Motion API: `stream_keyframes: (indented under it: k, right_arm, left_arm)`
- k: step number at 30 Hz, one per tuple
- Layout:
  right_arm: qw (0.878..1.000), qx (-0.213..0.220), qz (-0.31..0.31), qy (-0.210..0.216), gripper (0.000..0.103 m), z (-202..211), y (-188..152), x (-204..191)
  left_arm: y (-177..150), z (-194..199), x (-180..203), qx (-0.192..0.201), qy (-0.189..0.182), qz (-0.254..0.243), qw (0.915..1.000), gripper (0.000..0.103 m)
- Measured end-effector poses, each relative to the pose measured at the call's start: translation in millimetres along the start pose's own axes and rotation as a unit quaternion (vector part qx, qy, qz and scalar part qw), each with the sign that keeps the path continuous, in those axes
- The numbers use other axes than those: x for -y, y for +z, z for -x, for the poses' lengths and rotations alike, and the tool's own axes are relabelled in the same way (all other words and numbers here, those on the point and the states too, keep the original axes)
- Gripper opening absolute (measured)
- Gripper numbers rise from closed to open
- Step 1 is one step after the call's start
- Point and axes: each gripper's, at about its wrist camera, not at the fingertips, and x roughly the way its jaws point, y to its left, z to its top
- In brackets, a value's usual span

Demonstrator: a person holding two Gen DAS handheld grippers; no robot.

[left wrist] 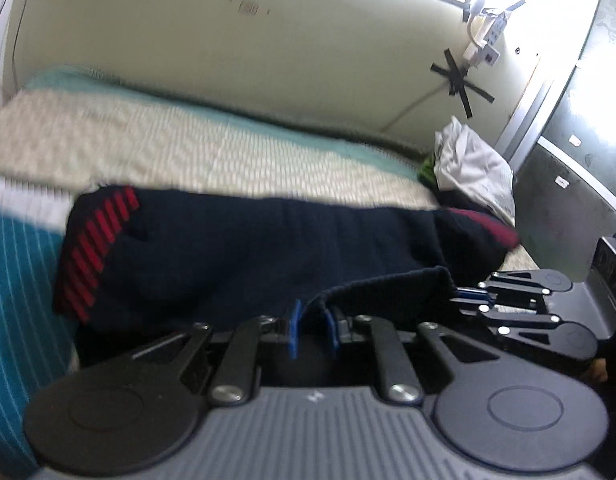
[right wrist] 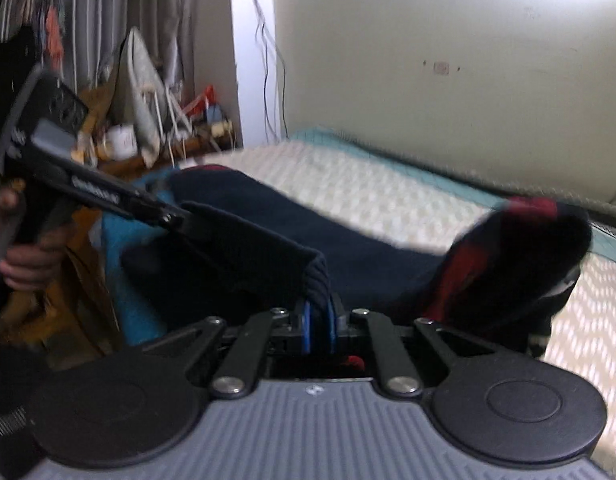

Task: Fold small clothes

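Observation:
A navy knitted sweater (left wrist: 248, 248) with red stripes on its sleeves lies across the bed. In the left wrist view my left gripper (left wrist: 312, 330) is shut on the sweater's ribbed hem, which rises between the blue pads. To its right, my right gripper (left wrist: 469, 298) pinches the same hem edge. The right wrist view shows my right gripper (right wrist: 319, 330) shut on the ribbed hem of the sweater (right wrist: 367, 252). My left gripper (right wrist: 176, 220) grips the hem at the left, held by a hand (right wrist: 24, 264). A red-striped sleeve (right wrist: 507, 248) is lifted at the right. Both views are blurred.
The bed (left wrist: 228, 152) has a cream and teal cover and runs along a pale wall. A heap of white clothes (left wrist: 471, 164) sits at its far right end. A teal striped cloth (left wrist: 20, 280) lies left. An ironing board (right wrist: 140, 92) and cluttered shelves stand beyond the bed.

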Motion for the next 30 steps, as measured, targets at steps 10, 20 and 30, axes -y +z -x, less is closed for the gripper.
stream_keyframes:
  k: [10, 20, 30]
  right_arm:
    - [0.994, -0.009, -0.057, 0.089, 0.050, 33, -18, 10]
    - [0.990, 0.107, -0.088, -0.037, 0.049, 69, 17, 50]
    - [0.989, 0.002, -0.095, -0.113, 0.033, 3, -6, 56]
  left_arm:
    - [-5, 49, -16, 0.037, -0.019, -0.029, 0.9987, 0.037]
    - [28, 38, -69, 0.068, 0.023, 0.030, 0.9969, 0.041]
    - [75, -60, -124, 0.008, 0.036, 0.020, 0.9991, 0.006]
